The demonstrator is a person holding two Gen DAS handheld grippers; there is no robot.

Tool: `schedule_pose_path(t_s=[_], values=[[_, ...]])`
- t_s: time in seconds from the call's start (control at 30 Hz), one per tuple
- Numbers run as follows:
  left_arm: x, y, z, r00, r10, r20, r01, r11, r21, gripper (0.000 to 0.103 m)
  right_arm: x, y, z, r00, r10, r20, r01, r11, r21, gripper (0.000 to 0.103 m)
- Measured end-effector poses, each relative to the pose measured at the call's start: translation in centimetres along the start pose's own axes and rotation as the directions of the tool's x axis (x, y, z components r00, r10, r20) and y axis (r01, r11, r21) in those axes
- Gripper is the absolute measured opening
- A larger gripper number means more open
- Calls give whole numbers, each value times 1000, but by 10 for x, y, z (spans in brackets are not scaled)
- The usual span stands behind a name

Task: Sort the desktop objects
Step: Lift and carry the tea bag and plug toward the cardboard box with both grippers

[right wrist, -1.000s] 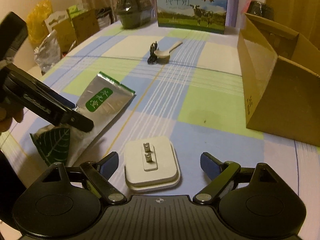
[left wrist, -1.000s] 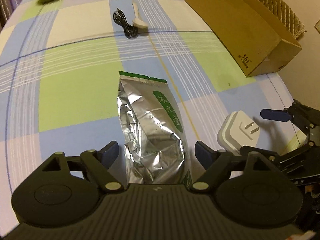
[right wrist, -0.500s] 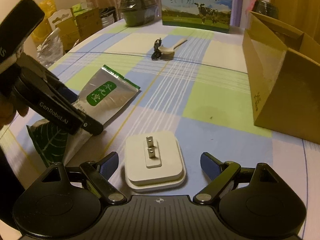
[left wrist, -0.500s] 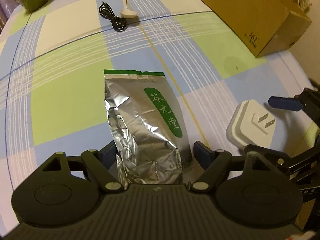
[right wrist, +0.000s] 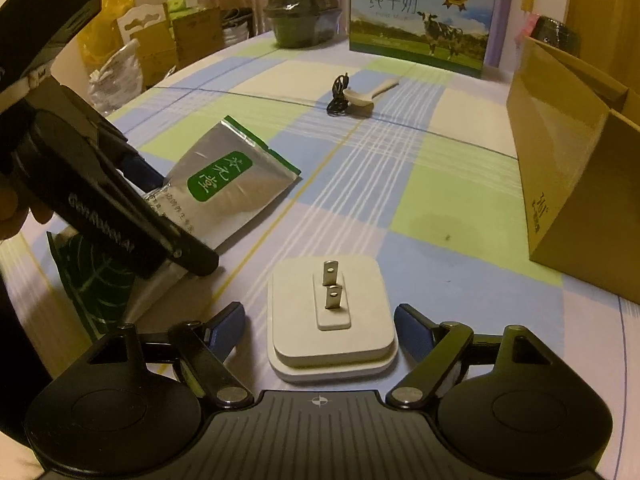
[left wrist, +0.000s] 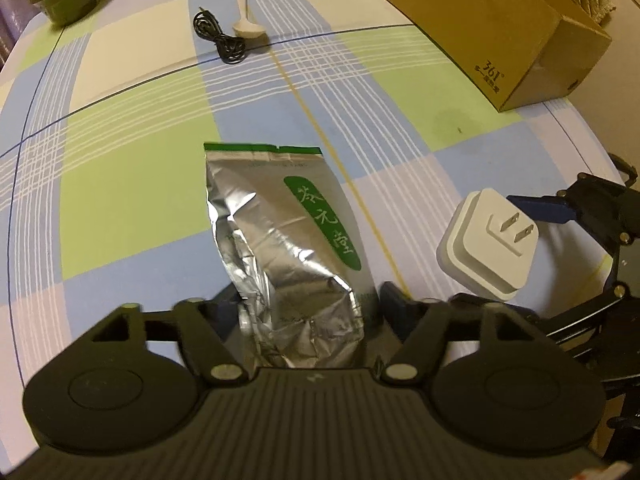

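A silver foil tea pouch [left wrist: 280, 236] with a green label lies on the checked tablecloth; it also shows in the right wrist view [right wrist: 224, 184]. My left gripper [left wrist: 306, 300] has its fingers against both sides of the pouch's near end. A white plug adapter [right wrist: 332, 316] lies prongs up between the open fingers of my right gripper [right wrist: 320, 320]; it also shows in the left wrist view [left wrist: 488, 248]. The fingers stand apart from the adapter's sides.
A black cable [left wrist: 218, 38] and a white spoon [left wrist: 246, 24] lie at the far middle of the table. An open cardboard box [right wrist: 576, 176] stands at the right. A milk carton [right wrist: 420, 20] and a dark container [right wrist: 304, 12] stand at the far edge.
My left gripper has moved forward over the pouch's near end and its fingers have closed in against it. My right gripper has moved slightly closer around the adapter and stays open.
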State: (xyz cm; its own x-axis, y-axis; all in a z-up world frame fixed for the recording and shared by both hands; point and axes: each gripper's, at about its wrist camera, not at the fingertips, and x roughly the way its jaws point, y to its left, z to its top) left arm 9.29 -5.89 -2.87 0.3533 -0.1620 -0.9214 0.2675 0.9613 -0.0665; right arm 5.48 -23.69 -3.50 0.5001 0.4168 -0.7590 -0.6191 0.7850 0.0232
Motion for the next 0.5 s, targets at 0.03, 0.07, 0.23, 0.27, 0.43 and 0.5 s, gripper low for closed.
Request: schedule_pose_path(t_s=[0.03,0.07,0.23,0.27,0.43,0.5], values=[[1,-3,-1,1000,7,2,-7,1000,21,75,0,0,0,1000,-1,2,1,1000,-1,79],[2,-4,-1,1000,19,1,-19,999,37,75,0,0,-1,1000,-3,5,3,1000,-3,78],[2,-5,-1,999,47,-1,-47,998,37,70,-1,3,-2,1000,2,18,-2,1000,-16,70],[1,-5,-1,999,46,2,-46,998,34,61,-2,4,-2,1000,3,20,-3,1000,-18,67],[-6,-3,-1,999,36,14,-37,999,14,50,-2,5,-2,1000,4,26,-4,1000,-10,62],[-8,-5,-4,999,41,16,-41,999,14,49,-4,4,-1,1000,-3,28,2,1000,5,62]])
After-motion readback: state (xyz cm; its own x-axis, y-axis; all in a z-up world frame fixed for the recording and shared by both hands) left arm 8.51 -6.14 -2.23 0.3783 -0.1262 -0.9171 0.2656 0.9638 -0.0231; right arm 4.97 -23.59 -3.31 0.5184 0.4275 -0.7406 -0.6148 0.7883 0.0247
